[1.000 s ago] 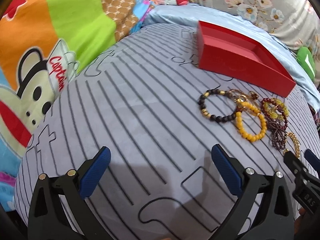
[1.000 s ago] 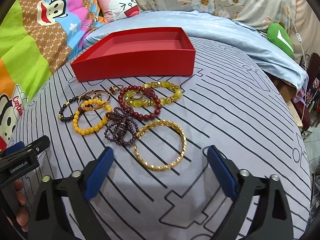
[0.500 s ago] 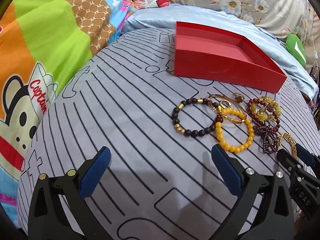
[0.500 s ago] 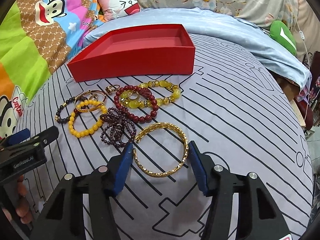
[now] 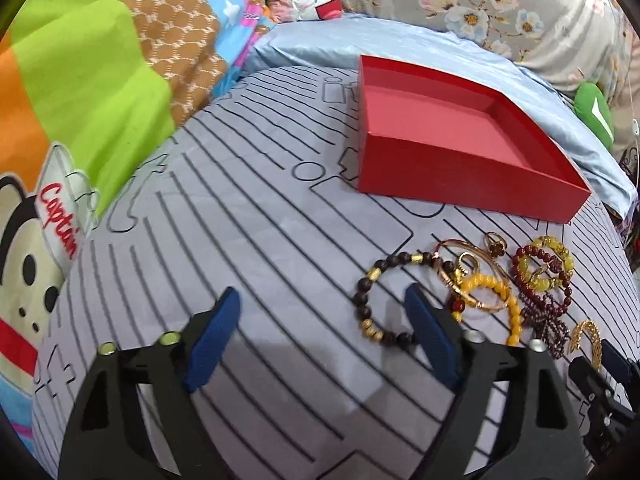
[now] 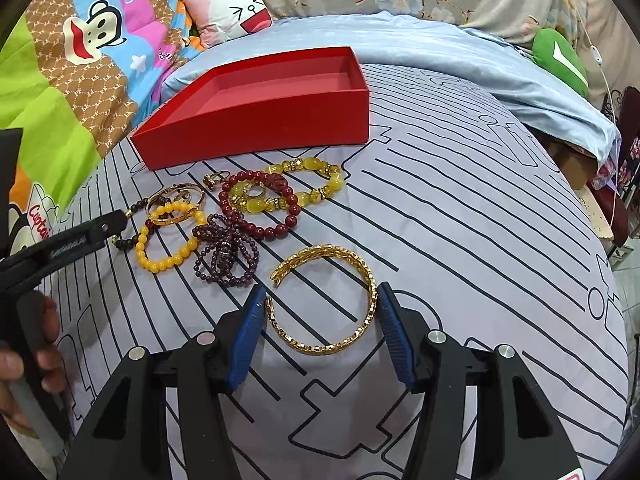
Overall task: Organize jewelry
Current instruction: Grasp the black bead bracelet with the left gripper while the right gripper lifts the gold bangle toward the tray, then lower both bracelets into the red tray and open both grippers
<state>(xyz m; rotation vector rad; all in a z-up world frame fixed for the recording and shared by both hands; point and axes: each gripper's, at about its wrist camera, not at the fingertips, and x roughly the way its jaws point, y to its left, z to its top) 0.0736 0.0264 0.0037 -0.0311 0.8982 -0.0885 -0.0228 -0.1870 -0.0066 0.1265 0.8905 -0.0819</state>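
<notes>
An empty red box stands on the striped sheet; it also shows in the left wrist view. Several bracelets lie in front of it. My right gripper is partly closed, its blue pads on either side of the gold chain bangle, close to or touching it. My left gripper is open, its right pad over the dark bead bracelet. Yellow bead bracelet, purple bead strand and red bead bracelet lie between.
A cartoon blanket is bunched at the left, a pillow and a light blue sheet behind the box. The bed edge drops off at the right.
My right gripper has moved forward and narrowed around the gold bangle. My left gripper has moved right and forward toward the dark bead bracelet and narrowed somewhat.
</notes>
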